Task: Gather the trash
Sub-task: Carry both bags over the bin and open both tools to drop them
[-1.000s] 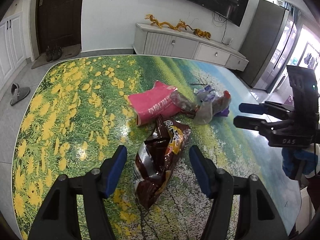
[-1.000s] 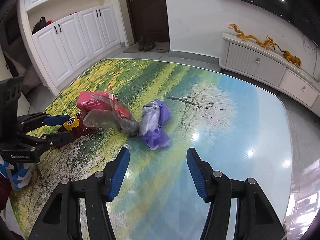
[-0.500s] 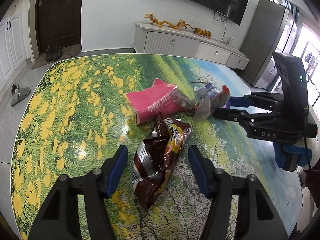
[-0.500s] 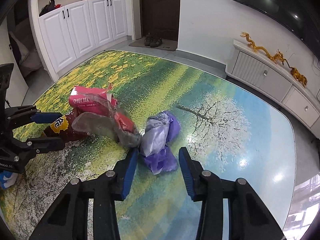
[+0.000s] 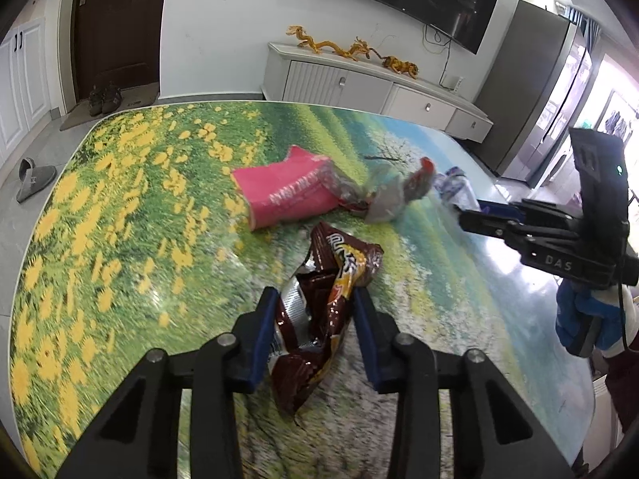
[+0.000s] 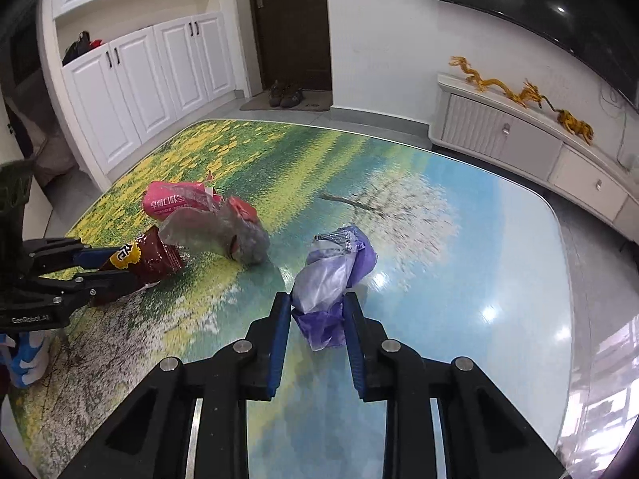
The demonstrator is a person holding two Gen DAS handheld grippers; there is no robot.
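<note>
A crumpled brown snack bag (image 5: 319, 311) lies on the landscape-print table (image 5: 120, 247), and my left gripper (image 5: 313, 299) is shut on it, both blue pads touching its sides. It also shows in the right wrist view (image 6: 147, 255). My right gripper (image 6: 315, 303) is shut on a purple and clear plastic wrapper (image 6: 331, 275). A pink snack bag (image 5: 285, 195) and a grey crumpled wrapper with a red end (image 5: 389, 195) lie between the two grippers; they also show in the right wrist view, the pink bag (image 6: 171, 199) and the grey wrapper (image 6: 223, 231).
The table edge curves near the right (image 6: 567, 279). A white TV cabinet (image 5: 371, 88) with gold dragon figures stands beyond the table. White cupboards (image 6: 131, 92) and a dark door (image 6: 291, 20) lie past the far side. A slipper (image 5: 34, 177) is on the floor.
Both grippers have closed: the left onto the brown snack bag, the right onto the purple wrapper. The right gripper moved forward to the wrapper first.
</note>
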